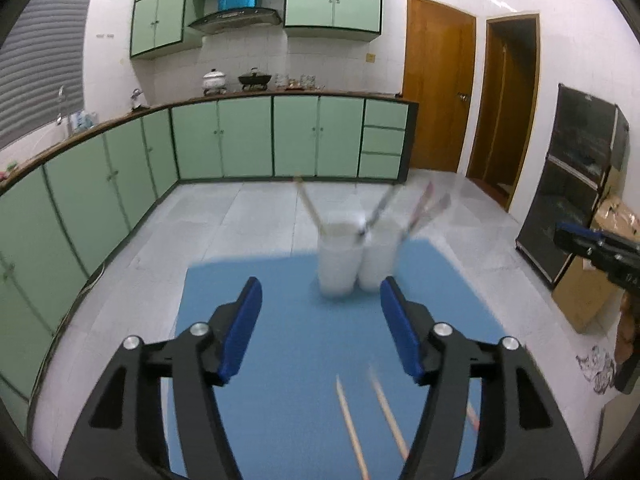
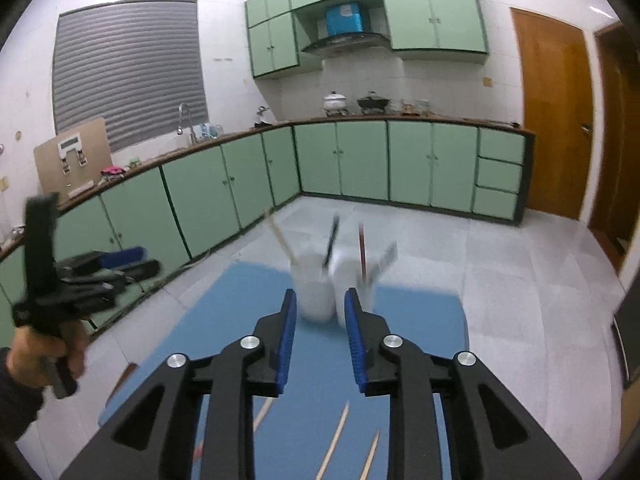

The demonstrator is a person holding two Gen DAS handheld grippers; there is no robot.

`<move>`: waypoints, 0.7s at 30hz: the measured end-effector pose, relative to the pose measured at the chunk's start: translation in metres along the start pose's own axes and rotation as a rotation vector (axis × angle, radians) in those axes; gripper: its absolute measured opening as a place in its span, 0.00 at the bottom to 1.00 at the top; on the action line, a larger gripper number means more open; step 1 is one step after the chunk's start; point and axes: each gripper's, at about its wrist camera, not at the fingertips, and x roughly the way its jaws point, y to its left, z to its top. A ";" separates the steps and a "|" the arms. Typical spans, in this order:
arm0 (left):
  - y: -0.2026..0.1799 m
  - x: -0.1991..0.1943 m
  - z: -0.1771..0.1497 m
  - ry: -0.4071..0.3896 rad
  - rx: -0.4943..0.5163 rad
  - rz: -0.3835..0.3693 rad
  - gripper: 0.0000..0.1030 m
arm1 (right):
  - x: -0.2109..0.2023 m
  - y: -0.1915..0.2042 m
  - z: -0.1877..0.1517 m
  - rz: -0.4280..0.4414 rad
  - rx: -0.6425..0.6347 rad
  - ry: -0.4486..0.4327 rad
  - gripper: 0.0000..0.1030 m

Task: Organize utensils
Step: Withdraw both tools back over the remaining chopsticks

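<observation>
blue mat covers the table (image 1: 248,280) in a kitchen of green cabinets (image 1: 224,140) and pale floor tiles. two white cups (image 1: 338,264) stand touching near its far edge, utensils leaning outward. wooden chopsticks (image 1: 352,428) lie lengthwise by the near edge. left tool (image 1: 320,320) gapes wide, right tool (image 2: 320,332) narrowly, both empty.

each hand-held gripper (image 1: 321,328) has a black angular frame, blue ribbed pads (image 2: 287,340), silver round screws, and the person's sleeve (image 2: 16,396) is dark.

Two cups (image 1: 356,260) holding utensils stand side by side on the mat (image 1: 280,300), chopsticks (image 1: 352,428) lying nearer.
</observation>
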 end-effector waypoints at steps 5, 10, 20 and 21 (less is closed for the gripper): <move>-0.015 -0.037 -0.109 0.069 -0.045 0.024 0.60 | -0.028 0.015 -0.119 -0.092 0.039 0.049 0.25; -0.038 -0.046 -0.181 0.115 -0.072 0.034 0.60 | -0.037 0.026 -0.190 -0.132 0.105 0.089 0.25; -0.060 -0.029 -0.236 0.221 -0.097 0.048 0.60 | -0.014 0.049 -0.229 -0.164 0.084 0.114 0.25; -0.060 -0.026 -0.239 0.226 -0.101 0.052 0.60 | -0.010 0.047 -0.232 -0.167 0.095 0.121 0.25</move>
